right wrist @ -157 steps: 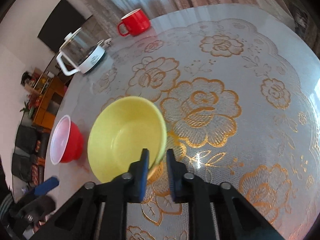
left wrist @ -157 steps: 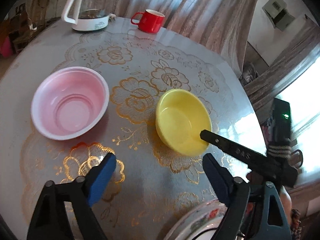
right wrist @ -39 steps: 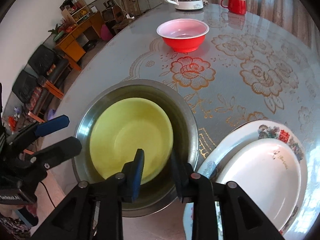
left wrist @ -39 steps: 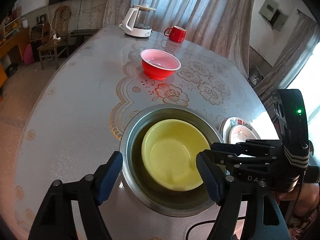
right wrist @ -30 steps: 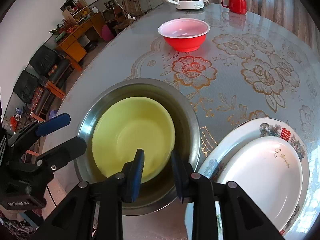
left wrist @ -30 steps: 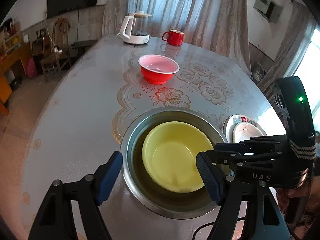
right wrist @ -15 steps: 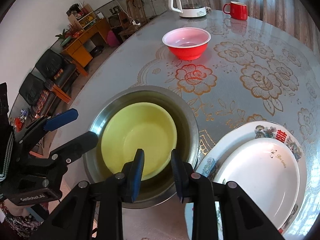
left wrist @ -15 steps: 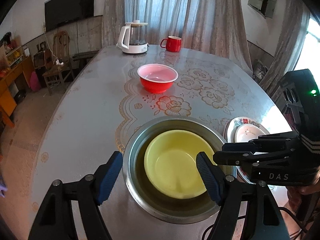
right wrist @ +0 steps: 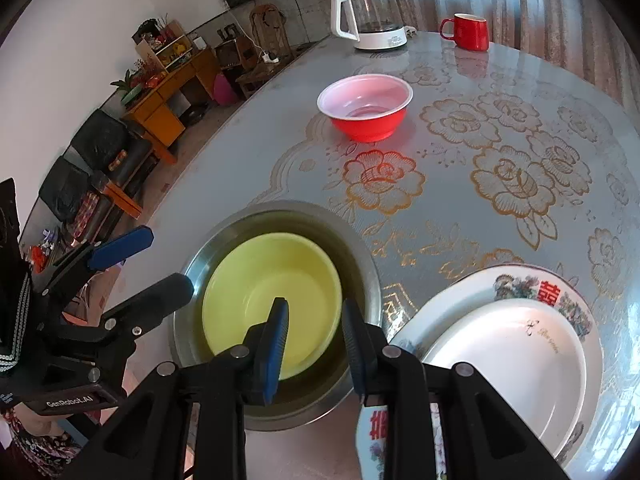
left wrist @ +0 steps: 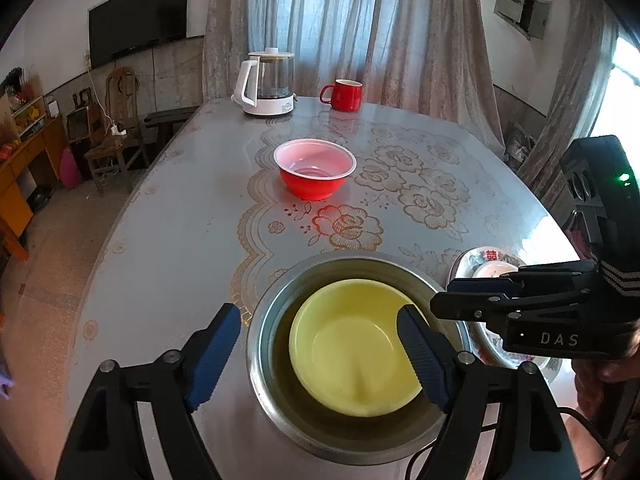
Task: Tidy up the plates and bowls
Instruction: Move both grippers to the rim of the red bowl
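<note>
A yellow bowl [left wrist: 352,344] [right wrist: 272,292] sits inside a steel bowl [left wrist: 264,320] [right wrist: 360,256] at the table's near edge. A red bowl with a pale inside [left wrist: 315,168] [right wrist: 365,106] stands alone further back. My left gripper [left wrist: 320,340] [right wrist: 132,260] is open wide and empty, held above the nested bowls. My right gripper [right wrist: 316,320] [left wrist: 448,300] is open with a narrow gap, empty, just above the yellow bowl's near rim. A white plate [right wrist: 512,364] lies on a patterned plate [right wrist: 540,284] [left wrist: 492,256] to the right.
A glass kettle [left wrist: 268,82] [right wrist: 370,14] and a red mug [left wrist: 344,94] [right wrist: 468,31] stand at the table's far end. The table edge runs close on the near side. Chairs and cabinets stand on the floor to the left.
Over five seconds my right gripper carried the yellow bowl into the steel bowl and let go. In the last second both grippers rose and drew back slightly.
</note>
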Demonstrator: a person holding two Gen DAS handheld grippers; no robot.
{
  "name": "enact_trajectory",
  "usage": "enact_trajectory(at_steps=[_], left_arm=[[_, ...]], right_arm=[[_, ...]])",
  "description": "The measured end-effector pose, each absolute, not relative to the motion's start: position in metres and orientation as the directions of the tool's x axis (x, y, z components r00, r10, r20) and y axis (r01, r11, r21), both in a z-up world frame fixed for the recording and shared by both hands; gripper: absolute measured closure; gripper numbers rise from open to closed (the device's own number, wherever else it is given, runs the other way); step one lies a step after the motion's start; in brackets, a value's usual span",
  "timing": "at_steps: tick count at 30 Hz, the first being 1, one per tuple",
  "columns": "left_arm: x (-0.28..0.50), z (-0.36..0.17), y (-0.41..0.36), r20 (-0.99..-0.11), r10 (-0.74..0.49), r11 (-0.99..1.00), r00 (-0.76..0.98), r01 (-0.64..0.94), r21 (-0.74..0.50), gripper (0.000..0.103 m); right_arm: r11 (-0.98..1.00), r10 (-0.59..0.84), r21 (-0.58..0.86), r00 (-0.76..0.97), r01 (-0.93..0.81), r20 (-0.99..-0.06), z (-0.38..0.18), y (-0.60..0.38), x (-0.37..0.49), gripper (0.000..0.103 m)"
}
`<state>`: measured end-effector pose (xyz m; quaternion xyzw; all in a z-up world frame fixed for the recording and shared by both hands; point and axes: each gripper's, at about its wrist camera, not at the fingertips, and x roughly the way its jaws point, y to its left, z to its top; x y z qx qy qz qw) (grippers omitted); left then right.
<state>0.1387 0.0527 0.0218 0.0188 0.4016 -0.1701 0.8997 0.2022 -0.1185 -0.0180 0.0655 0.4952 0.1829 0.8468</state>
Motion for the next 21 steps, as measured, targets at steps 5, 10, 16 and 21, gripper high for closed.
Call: enact_trajectory(at_steps=[5, 10, 16, 21], left_arm=[[0.149, 0.024, 0.057, -0.728, -0.308, 0.941, 0.613, 0.31, -0.137, 0.017], [0.167, 0.026, 0.07, -0.73, -0.298, 0.951, 0.615, 0.258, -0.171, 0.014], [0.198, 0.028, 0.09, -0.733, -0.266, 0.964, 0.625, 0.173, -0.203, 0.012], [0.225, 0.024, 0.093, -0.744, -0.249, 0.968, 0.62, 0.142, -0.206, 0.012]], right_arm=[[0.928, 0.371, 0.301, 0.463, -0.221, -0.805, -0.019, -0.128, 0.214, 0.076], [0.934, 0.358, 0.316, 0.495, -0.169, -0.792, -0.016, -0.143, 0.237, 0.072], [0.932, 0.355, 0.34, 0.505, -0.126, -0.787, -0.01, -0.155, 0.272, 0.072], [0.94, 0.335, 0.319, 0.52, -0.124, -0.786, -0.007, -0.158, 0.294, 0.072]])
